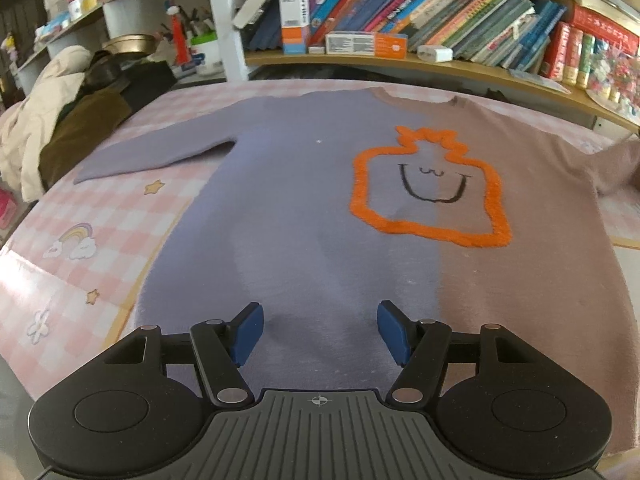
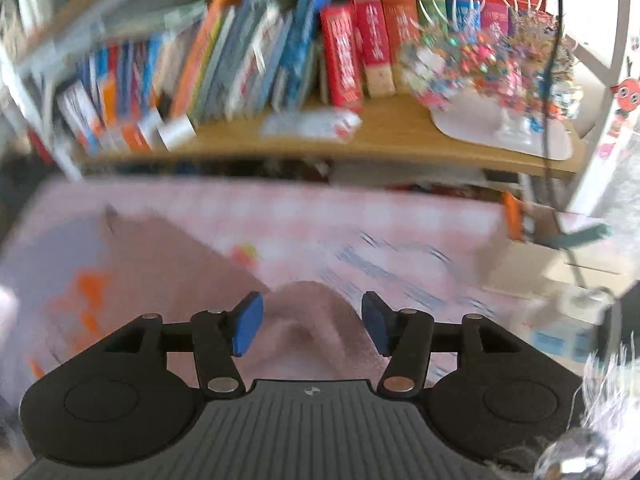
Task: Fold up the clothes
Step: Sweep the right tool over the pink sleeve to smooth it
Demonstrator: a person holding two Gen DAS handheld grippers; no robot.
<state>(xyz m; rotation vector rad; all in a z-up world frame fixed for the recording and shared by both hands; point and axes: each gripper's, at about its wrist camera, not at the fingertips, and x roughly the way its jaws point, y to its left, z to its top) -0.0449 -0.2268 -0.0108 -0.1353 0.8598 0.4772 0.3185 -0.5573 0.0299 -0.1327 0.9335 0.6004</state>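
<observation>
**Blue pads apart, sweater barely begun**

Blue rubber faced both pairs of jaws, and both pairs stood spread. The left gripper (image 1: 320, 332) hung over the lilac half of the sweater (image 1: 304, 216) with nothing between its pads. The right gripper (image 2: 312, 328) also stood apart in a badly blurred view; a fuzzy pink-brown sleeve (image 2: 316, 328) lay between its pads, neither pad pressing on it.

The sweater lay face up, its orange outline motif (image 1: 432, 188) toward one o'clock of the left jaws. The lilac sleeve (image 1: 156, 156) stretched out flat toward ten o'clock. The brown sleeve looked bunched up near the body, not laid flat. By that showing, folding had hardly started: the left sleeve and the body remained to be folded.

Underneath was a pink checked sheet (image 1: 104, 224). At twelve o'clock stood a wooden shelf of books (image 1: 440, 4), and at nine o'clock a heap of clothes (image 1: 60, 120).
</observation>
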